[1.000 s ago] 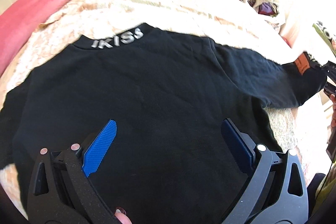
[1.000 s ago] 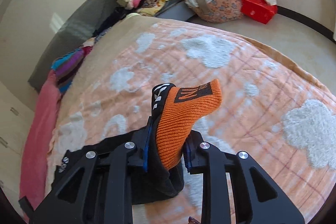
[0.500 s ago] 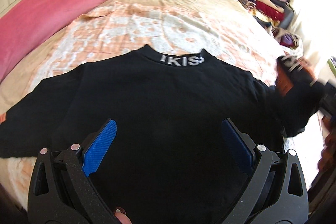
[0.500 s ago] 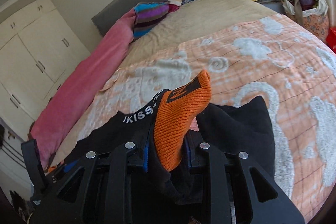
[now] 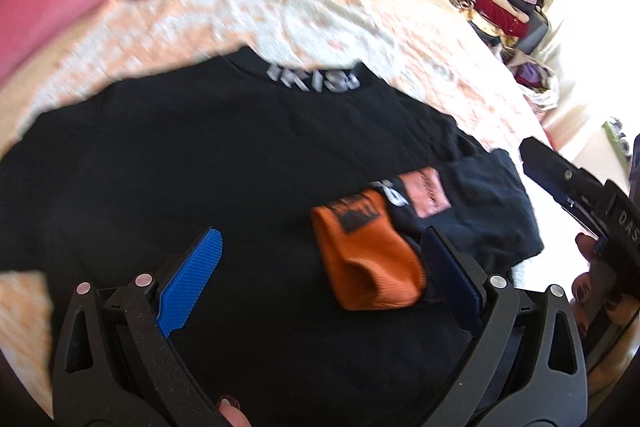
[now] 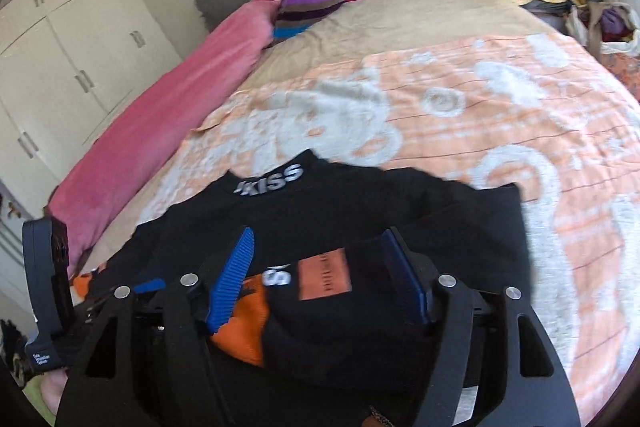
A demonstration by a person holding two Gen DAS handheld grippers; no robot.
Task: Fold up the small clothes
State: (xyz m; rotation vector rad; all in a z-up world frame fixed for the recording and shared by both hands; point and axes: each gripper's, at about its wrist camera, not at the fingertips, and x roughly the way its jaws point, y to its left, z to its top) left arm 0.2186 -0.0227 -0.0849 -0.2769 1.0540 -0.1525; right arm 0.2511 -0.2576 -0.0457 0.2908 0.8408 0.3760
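The right gripper (image 6: 320,275) is opening, dropping the orange cuff (image 5: 366,259) onto the black sweater (image 5: 180,163) on the bed (image 6: 500,115); left gripper (image 5: 320,279) hangs open. Best to flatten that sleeve before the next fold.

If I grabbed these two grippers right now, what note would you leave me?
Right gripper: jaws opening, pads clear of the orange cuff, which lies between them.
Left gripper: open, empty, above the black sweater.
Things: sweater lies flat on the bedspread, collar away from you; its right sleeve is folded across the body, cuff on top.
Done: right sleeve fold.
Left: left sleeve, then the body folds.
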